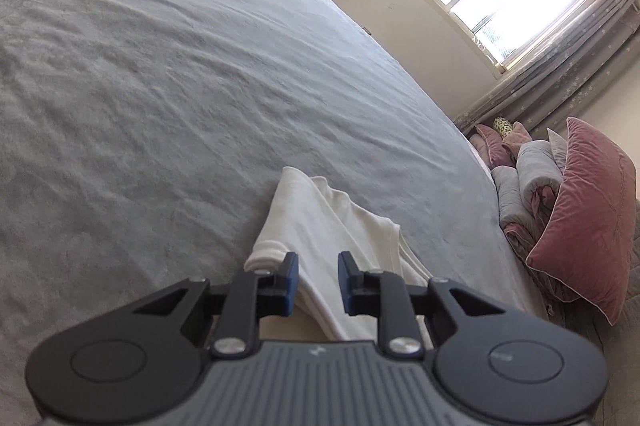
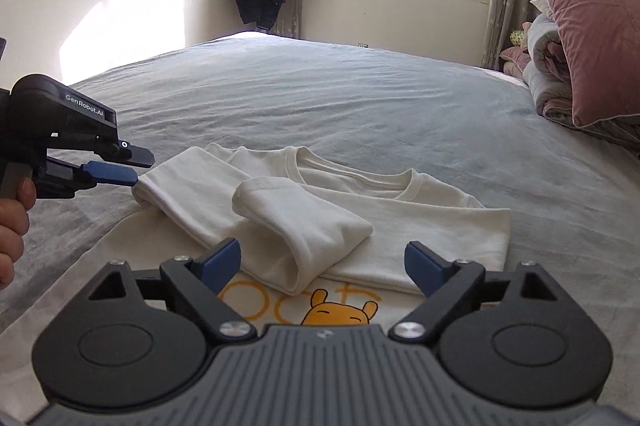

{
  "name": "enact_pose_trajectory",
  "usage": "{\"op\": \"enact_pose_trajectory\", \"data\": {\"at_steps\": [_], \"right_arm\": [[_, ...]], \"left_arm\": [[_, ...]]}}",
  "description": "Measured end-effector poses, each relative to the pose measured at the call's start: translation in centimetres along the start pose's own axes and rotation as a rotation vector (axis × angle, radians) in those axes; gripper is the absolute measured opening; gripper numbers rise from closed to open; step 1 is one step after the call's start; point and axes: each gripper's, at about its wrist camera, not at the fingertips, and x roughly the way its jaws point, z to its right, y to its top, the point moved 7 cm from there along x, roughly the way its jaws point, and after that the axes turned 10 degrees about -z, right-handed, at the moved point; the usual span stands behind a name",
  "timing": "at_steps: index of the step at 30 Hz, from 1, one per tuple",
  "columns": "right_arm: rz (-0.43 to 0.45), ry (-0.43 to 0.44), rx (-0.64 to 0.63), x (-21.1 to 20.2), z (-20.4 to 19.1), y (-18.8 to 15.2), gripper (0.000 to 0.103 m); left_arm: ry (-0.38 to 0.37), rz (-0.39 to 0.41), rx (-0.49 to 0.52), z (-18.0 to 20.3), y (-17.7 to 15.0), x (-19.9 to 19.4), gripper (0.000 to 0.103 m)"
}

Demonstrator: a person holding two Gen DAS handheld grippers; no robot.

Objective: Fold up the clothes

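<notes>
Left gripper (image 1: 318, 276) parted, right gripper (image 2: 322, 262) wide, one cream shirt (image 2: 400, 218), seemingly two sleeves folded.

My left gripper (image 1: 318, 282) sits with its jaws parted by a moderate gap, nothing pinched between the blue pads (image 1: 291, 284). Seen from the right wrist camera, it comes in from the left edge, roughly level and pointing right, with a hand (image 2: 12, 226) wrapped around its handle, thumb and curled fingers showing. My right gripper (image 2: 322, 266) is spread much wider, both blue pads (image 2: 224, 262) angled outward, gripping nothing. It points forward and slightly down. The two grippers are apart, the left ahead and to the left of the right.
</notes>
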Motion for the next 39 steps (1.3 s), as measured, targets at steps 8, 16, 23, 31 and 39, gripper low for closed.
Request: {"op": "enact_pose_trajectory", "data": {"at_steps": [8, 16, 23, 31, 39], "right_arm": [[-0.041, -0.101, -0.178, 5.1, -1.5, 1.8, 0.078], [0.049, -0.086, -0.029, 4.4, 2.1, 4.6, 0.012], [0.240, 0.021, 0.229, 0.3, 7.1, 6.2, 0.007], [0.244, 0.090, 0.486, 0.9, 11.8, 2.0, 0.007], [0.035, 0.129, 0.591, 1.5, 11.8, -4.2, 0.025]], "left_arm": [[-0.043, -0.020, 0.061, 1.0, -0.5, 1.4, 0.019], [-0.022, -0.093, 0.078, 1.1, -2.5, 3.8, 0.019], [-0.051, -0.078, 0.117, 1.8, -3.1, 3.8, 0.019], [-0.046, -0.158, 0.202, 2.9, -5.0, 5.0, 0.021], [-0.038, -0.163, 0.185, 3.0, -3.3, 3.0, 0.027]]}}
